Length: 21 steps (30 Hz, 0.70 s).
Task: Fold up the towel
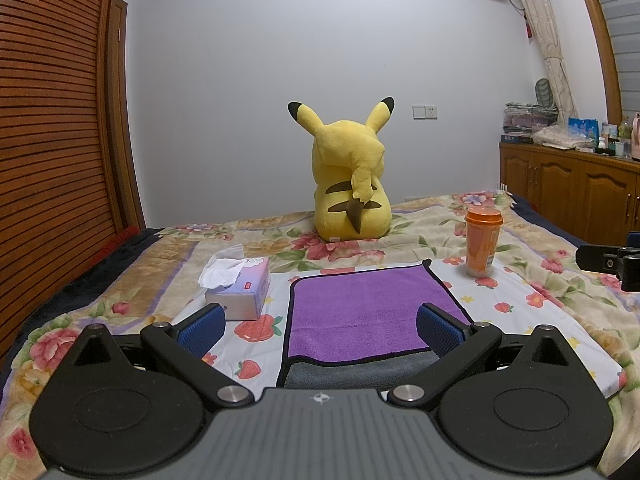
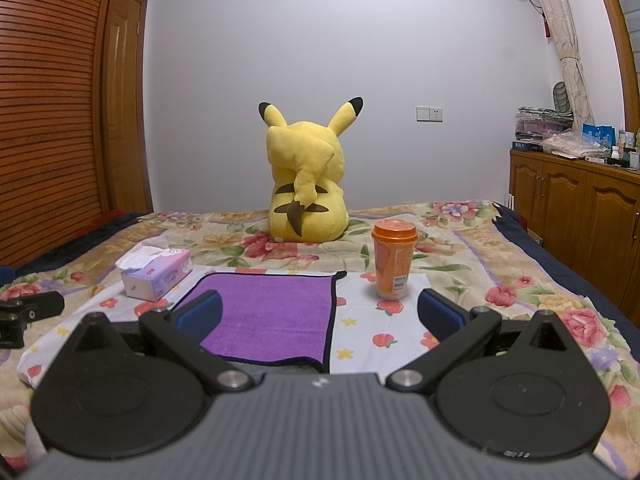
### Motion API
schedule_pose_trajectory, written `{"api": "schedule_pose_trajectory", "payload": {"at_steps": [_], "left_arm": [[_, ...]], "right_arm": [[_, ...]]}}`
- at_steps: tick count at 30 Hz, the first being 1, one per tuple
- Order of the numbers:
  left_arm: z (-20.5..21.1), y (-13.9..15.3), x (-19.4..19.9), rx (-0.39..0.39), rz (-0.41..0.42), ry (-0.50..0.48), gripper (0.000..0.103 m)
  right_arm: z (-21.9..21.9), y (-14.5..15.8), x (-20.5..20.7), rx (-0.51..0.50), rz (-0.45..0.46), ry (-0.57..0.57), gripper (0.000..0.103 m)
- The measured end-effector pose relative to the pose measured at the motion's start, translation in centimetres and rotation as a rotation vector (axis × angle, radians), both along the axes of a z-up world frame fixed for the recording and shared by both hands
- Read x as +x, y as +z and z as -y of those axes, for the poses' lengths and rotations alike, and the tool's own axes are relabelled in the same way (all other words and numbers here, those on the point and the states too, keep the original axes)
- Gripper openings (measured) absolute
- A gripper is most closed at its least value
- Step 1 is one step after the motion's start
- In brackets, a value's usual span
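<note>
At the left of both views stands the slatted wooden wardrobe [image 1: 52, 140], well clear of our work. Next comes the tissue box [image 1: 239, 290], lying on the bed [image 1: 440, 220] just left of the towel, near but apart from it, so it should not catch a fold.

In the lower middle of the left wrist view lies the purple towel [image 1: 360, 312], flat on a strawberry-print cloth [image 1: 520, 292] that gives it a smooth base. A grey layer shows along its near edge, which we read as its reverse side or a lower layer; we cannot tell which. Our left claw [image 1: 318, 330] hangs released above the near edge, jaws spread wide and grasping nothing, placed as if to take that edge. Behind, in the centre, a yellow plush toy [image 1: 348, 176] sits with its back to us.

Rightward, the orange cup [image 2: 394, 262] stands upright just beyond the towel's far right corner. Our right claw [image 2: 318, 312] is likewise released and empty, poised over the towel's right border and the cloth beside it. At the right edge stands the wooden cabinet [image 2: 576, 200].
</note>
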<state>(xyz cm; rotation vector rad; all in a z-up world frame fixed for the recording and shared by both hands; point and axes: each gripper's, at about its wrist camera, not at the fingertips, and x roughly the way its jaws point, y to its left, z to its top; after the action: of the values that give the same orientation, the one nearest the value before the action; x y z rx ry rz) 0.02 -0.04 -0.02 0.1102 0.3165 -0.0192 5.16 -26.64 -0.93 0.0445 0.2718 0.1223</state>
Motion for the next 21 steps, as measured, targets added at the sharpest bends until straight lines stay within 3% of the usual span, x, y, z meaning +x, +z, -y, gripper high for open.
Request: {"api": "schedule_pose_trajectory", "payload": {"at_steps": [21], "left_arm": [[0.16,-0.31,0.29,0.002,-0.026,-0.003,0.103]], "right_arm": [[0.30,0.01,0.19,-0.004,-0.011,0.005,0.103]]}}
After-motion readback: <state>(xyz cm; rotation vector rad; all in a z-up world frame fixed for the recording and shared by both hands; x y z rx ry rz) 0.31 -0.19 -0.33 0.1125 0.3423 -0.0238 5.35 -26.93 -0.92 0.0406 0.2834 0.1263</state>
